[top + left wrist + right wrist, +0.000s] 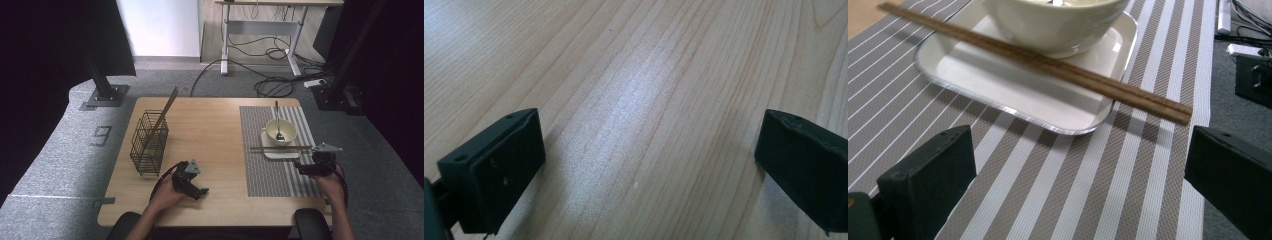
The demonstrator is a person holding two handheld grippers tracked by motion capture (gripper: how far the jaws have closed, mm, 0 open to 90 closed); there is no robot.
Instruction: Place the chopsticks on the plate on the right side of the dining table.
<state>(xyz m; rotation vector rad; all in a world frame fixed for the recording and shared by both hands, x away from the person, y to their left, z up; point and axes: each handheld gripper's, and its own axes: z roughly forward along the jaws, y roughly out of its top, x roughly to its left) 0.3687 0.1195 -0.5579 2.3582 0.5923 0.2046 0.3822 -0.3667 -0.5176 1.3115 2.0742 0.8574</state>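
Lying across tray (1013,90): slim wooden chopsticks (1048,62)

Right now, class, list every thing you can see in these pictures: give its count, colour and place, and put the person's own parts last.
Table: one, light wood, centre of the high view.
Placemat: one, grey and white stripes, right half of the table.
Plate: one, white, square, on the placemat.
Bowl: one, cream, on the plate.
Spoon: one, metal, in the bowl.
Chopsticks: a brown pair, lying across the plate in front of the bowl.
Wire basket: one, dark, left on the table.
Stick: brown, leaning in the basket; count unclear.
Desk: one, white legs, behind, with cables on the floor.
Left gripper: black, jaws open, over bare wood.
Right gripper: black, jaws open, over the placemat near the chopsticks.
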